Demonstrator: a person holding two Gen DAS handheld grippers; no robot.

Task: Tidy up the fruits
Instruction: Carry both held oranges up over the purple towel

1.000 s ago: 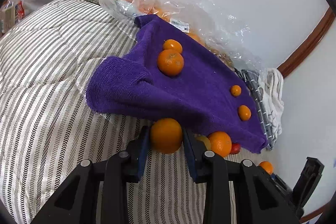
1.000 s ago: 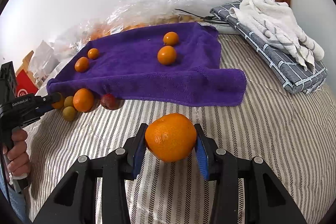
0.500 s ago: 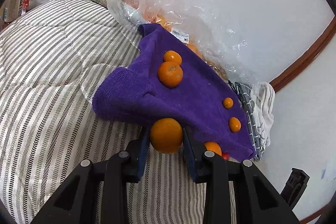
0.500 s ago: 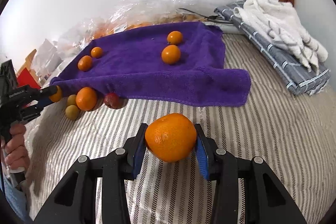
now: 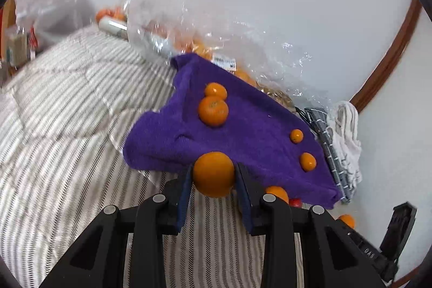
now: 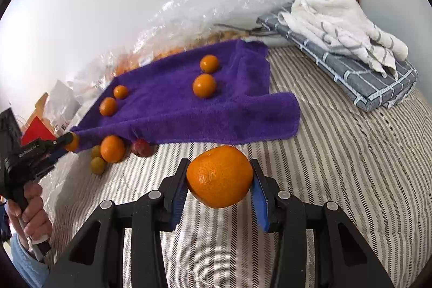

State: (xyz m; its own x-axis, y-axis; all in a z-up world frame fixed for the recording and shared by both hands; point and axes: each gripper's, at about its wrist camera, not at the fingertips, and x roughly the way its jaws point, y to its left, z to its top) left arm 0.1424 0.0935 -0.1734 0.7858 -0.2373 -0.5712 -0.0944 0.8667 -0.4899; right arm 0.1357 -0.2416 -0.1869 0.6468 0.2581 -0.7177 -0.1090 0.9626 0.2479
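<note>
My left gripper [image 5: 213, 177] is shut on a small orange [image 5: 213, 173], held above the striped bed in front of the purple towel [image 5: 243, 136]. My right gripper [image 6: 219, 180] is shut on a large orange [image 6: 219, 176], held above the bed near the towel's [image 6: 189, 104] front edge. Several oranges lie on the towel, two larger ones [image 6: 204, 85] to the right and two smaller ones [image 6: 108, 106] to the left. The left gripper [image 6: 68, 142] also shows at the towel's left corner in the right wrist view.
An orange [image 6: 112, 148], a red fruit [image 6: 141, 148] and two greenish fruits [image 6: 97, 165] lie on the bed by the towel's left corner. A clear plastic bag of oranges [image 6: 189, 26] lies behind the towel. Folded grey and white towels [image 6: 348, 45] sit at the back right.
The left gripper has lifted and moved with its orange toward the towel's left corner. The right gripper has risen slightly with its orange; both stay shut.
</note>
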